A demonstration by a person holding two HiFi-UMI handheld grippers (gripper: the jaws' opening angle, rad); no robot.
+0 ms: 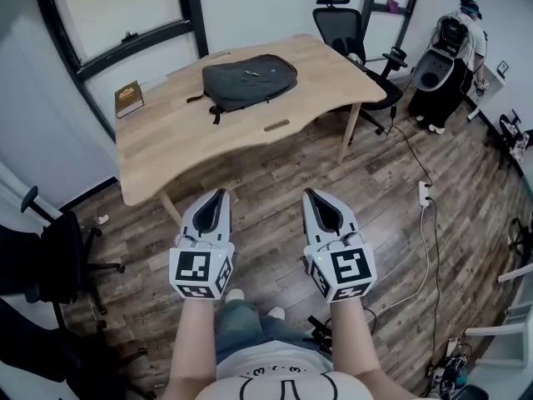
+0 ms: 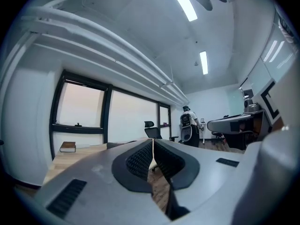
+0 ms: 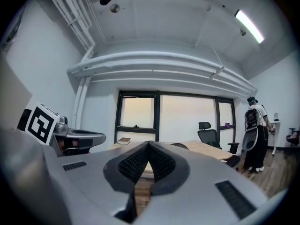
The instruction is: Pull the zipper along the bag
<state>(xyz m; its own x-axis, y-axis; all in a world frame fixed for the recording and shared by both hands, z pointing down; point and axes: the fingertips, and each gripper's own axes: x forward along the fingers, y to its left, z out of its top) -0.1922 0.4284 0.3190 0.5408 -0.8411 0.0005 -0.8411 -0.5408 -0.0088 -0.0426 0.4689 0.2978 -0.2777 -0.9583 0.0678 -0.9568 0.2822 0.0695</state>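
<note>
A dark grey backpack lies flat on the wooden table ahead, a small metal zipper pull showing on its top. My left gripper and right gripper are held side by side over the floor, well short of the table's near edge. Both are shut with nothing between the jaws. In the left gripper view the left gripper points level at the table; in the right gripper view the right gripper does the same, with the backpack just past its tips.
A brown book lies at the table's left end. A black office chair stands behind the table on the right, another chair at the left. A person stands far right. Cables and a power strip lie on the wood floor.
</note>
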